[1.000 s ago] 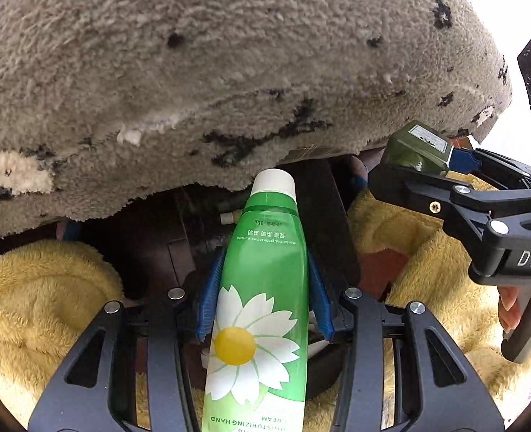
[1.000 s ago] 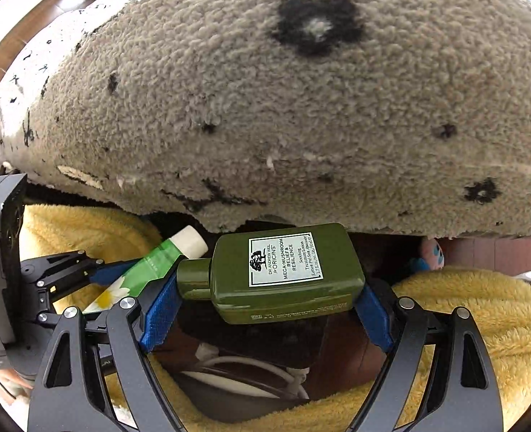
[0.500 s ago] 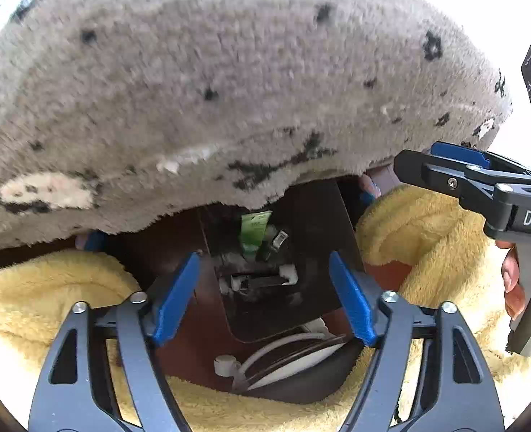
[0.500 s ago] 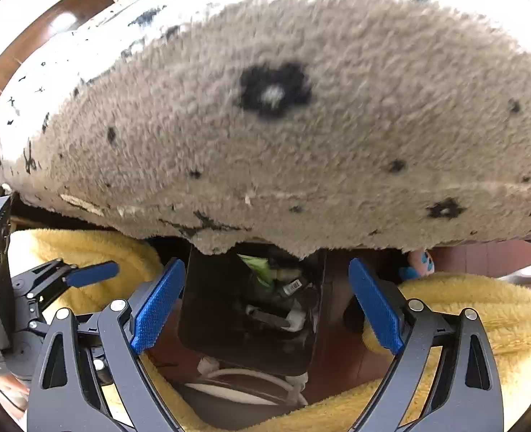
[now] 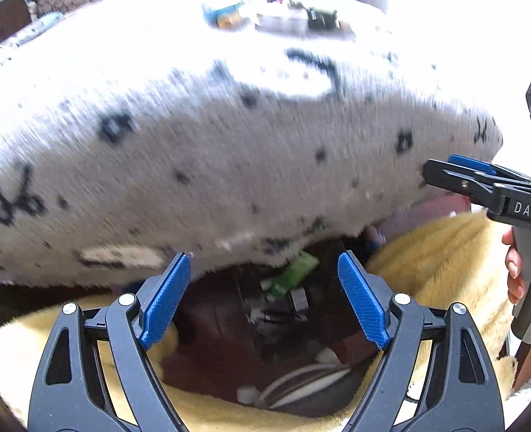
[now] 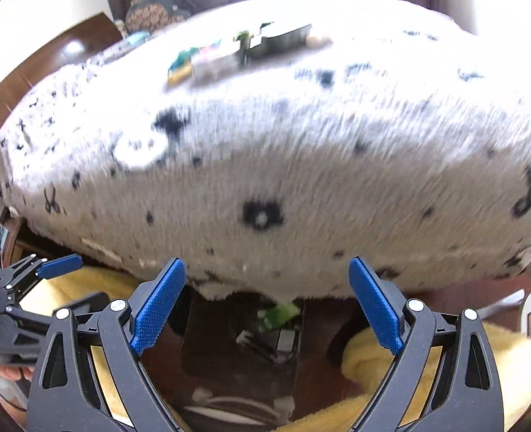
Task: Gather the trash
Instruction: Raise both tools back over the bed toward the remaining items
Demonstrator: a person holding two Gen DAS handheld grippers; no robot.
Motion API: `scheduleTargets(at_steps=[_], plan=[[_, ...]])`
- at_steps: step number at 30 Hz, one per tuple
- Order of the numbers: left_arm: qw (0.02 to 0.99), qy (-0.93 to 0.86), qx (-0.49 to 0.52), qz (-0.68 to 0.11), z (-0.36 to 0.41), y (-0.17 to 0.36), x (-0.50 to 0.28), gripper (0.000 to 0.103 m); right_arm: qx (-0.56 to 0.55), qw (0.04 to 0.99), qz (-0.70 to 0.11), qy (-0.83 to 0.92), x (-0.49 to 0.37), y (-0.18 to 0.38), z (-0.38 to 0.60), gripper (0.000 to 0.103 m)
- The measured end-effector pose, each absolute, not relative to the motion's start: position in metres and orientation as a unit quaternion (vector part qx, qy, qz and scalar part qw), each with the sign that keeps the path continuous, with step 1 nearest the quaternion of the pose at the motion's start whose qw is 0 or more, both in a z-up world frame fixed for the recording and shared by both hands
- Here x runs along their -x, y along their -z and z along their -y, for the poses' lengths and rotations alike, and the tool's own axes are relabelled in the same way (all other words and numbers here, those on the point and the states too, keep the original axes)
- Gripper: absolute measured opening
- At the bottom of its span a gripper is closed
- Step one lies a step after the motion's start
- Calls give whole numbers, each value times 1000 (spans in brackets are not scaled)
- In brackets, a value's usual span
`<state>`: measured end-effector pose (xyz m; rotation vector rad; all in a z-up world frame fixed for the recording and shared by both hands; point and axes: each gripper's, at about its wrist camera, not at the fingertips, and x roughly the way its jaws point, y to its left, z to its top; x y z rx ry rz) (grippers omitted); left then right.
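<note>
Trash, two pieces, logged left to right.

Left gripper [image 5: 263, 256]: a second ago it was clamped on a green daisy-print tube. Its jaws have just been opening and now stand wide, with nothing between the blue pads.

Green tube [image 5: 294, 270]: now lies down in the dark bin [image 5: 337, 309], at the bin's far side, just under the hem of the grey spotted blanket [image 5: 229, 162].

Right gripper [image 6: 267, 262]: a second ago it carried an olive bottle crosswise. Its jaws have also just been opening, and they are spread wide and empty.

Olive bottle: no longer in the grip. It is presumably among the dark clutter beside the tube, but the blur prevents a firm sighting.

Reading: both pieces appear to have been dropped, so this pair looks collected. Both tools are free for the next pickup. Small items [image 6: 247, 46] on top of the blanket look like candidates.

View differences:
- The left wrist camera alone shows the right gripper side-on at the right edge, with a hand [image 5: 517, 273] on its handle. It also shows white cord [image 5: 301, 378] at the bottom of the frame, nearer than the bin, and the yellow towel [image 5: 438, 259] on the bin's right.
- The right wrist camera alone shows the left gripper side-on at the left edge. It also shows more of the wooden frame beyond the blanket and a pale object at the far right, too blurred to identify.
</note>
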<state>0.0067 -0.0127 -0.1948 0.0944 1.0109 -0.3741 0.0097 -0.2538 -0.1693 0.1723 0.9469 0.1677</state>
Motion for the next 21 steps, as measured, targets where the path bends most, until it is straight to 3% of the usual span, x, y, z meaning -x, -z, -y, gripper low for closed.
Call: scheduleTargets(at_steps=[8,21], plan=[[884,153,-57,-438,5,152,-35,80,-74,908,-408,-57,-27,133,273,93],[890,140,-45,-433,9,149,-104,79,-66,914,-399,-29,-87,130,284,93]])
